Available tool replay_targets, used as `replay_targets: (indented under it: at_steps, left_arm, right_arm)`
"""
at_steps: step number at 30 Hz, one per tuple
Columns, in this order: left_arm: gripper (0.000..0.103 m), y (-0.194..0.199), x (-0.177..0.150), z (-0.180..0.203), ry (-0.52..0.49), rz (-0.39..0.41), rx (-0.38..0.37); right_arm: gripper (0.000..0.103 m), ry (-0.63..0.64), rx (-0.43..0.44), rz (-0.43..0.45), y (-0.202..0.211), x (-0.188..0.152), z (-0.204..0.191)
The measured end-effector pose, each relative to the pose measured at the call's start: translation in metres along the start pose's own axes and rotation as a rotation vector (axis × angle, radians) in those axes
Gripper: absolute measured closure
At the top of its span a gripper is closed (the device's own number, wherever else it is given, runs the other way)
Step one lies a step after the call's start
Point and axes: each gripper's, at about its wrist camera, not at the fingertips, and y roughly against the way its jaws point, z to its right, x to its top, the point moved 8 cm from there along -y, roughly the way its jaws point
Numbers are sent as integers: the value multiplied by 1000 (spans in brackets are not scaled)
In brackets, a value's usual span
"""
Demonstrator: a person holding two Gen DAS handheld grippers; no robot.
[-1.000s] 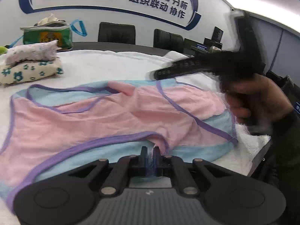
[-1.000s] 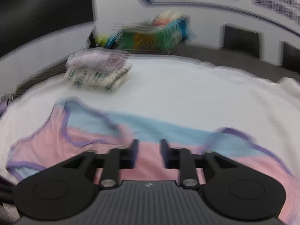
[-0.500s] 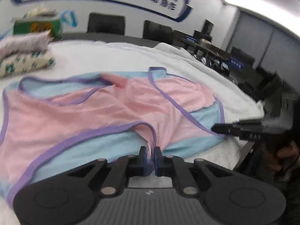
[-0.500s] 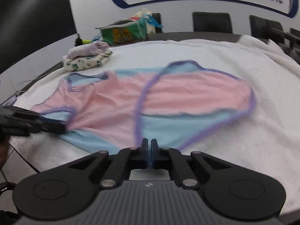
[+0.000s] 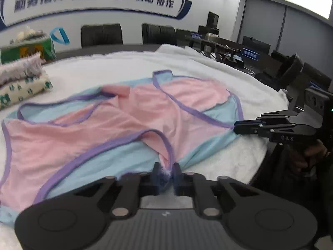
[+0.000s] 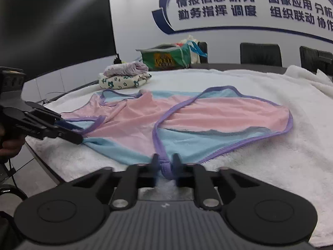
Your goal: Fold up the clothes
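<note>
A pink and blue garment [image 6: 187, 120] with purple trim lies spread on a white fleece cover [image 6: 270, 162], its near hem close to the table's front edge. The left gripper [image 5: 165, 174] is pinched on a bunch of that hem; the right gripper [image 6: 165, 165] is clamped on the purple trim at the other near corner — both jaws narrow. Beyond the garment the cover is bare; folded clothes [image 6: 124, 78] and a green bag [image 6: 166, 57] sit well apart at the far side.
</note>
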Motion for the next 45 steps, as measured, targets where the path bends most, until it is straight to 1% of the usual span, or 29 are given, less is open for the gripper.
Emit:
replay_targets:
  at_steps: [3,4,5,6,8,10,12,14,15,16,18,21,22,23,25,27,28,29,30,31,33,34,35,36,37,39,41,42,45]
  left_arm:
    - [94,7,-1,-2,89,12,-163]
    - [87,9,-1,-2,118,17,-219]
    - [73,9,-3,-2,115,17,-254]
    - [68,6,-8,-1,112,2,-263]
    - [62,6,-13,-2,110,-4,-267]
    - [60,13,-11,-3,119,-3,-286]
    - [60,25,-1,-10,139,31,-289]
    - [59,34,23,-25,188,64,-271]
    - [59,34,38,-35,220,74,-239]
    - [58,27,56,-46,251,69,-172]
    - [60,5,89,-69,297,54,-44]
    - [68,-45,123,-105,380,-7,36]
    - [76,-59,127,-114,434,-40,32]
    - [79,-74,129,-123,493,-74,22]
    - [81,-92,129,-127,553,-112,-24]
    - [100,-105,126,-134,604,-130,-5]
    - [103,-106,127,-137,612,-99,-5]
    - [103,-106,130,-140,617,-60,-9]
    - [103,-103,134,-144,614,-1,0]
    - [103,-99,140,-147,592,63,26]
    - [103,-88,145,-151,518,181,106]
    - [96,-85,144,-153,505,199,125]
    - [77,-84,143,-154,495,210,139]
    - [66,-82,141,-156,486,220,154]
    - [51,-82,138,-158,503,195,146]
    - [56,-84,130,-157,543,115,109]
    - [62,-88,122,-148,544,25,60]
    - [63,-92,119,-146,550,-15,76]
    - [71,-107,125,-146,537,-21,139]
  right_arm:
    - [100,-4,-20,12,15,1,6]
    - [100,2,-29,15,20,2,6]
    - [100,11,-40,9,24,2,7]
    - [100,20,-49,3,27,2,7]
    - [98,33,-55,1,33,3,6]
    - [97,34,-72,31,40,8,8]
    - [94,10,-72,72,44,16,11]
    - [88,-29,-101,104,37,31,16]
    - [80,-69,-115,117,29,41,20]
    - [76,-109,-126,129,20,52,25]
    - [76,-190,-117,132,-5,76,32]
    - [76,-279,-84,45,-62,111,45]
    - [75,-297,-80,1,-84,120,49]
    - [75,-321,-80,-52,-107,128,54]
    - [75,-340,-82,-138,-144,136,63]
    - [75,-370,-93,-209,-171,137,72]
    - [76,-383,-92,-249,-184,135,76]
    - [76,-400,-93,-270,-193,132,77]
    - [82,-387,-94,-272,-199,131,77]
    - [100,-373,-96,-270,-204,130,76]
    - [101,-323,-95,-193,-203,131,72]
    - [101,-334,-95,-161,-202,130,74]
    - [101,-344,-94,-128,-200,129,77]
    - [101,-355,-94,-95,-198,129,80]
    - [101,-365,-93,-63,-196,128,83]
    - [101,-385,-93,0,-192,126,88]
    - [101,-391,-99,2,-188,125,91]
    - [101,-397,-101,1,-187,124,92]
    - [100,-416,-88,-7,-187,118,95]
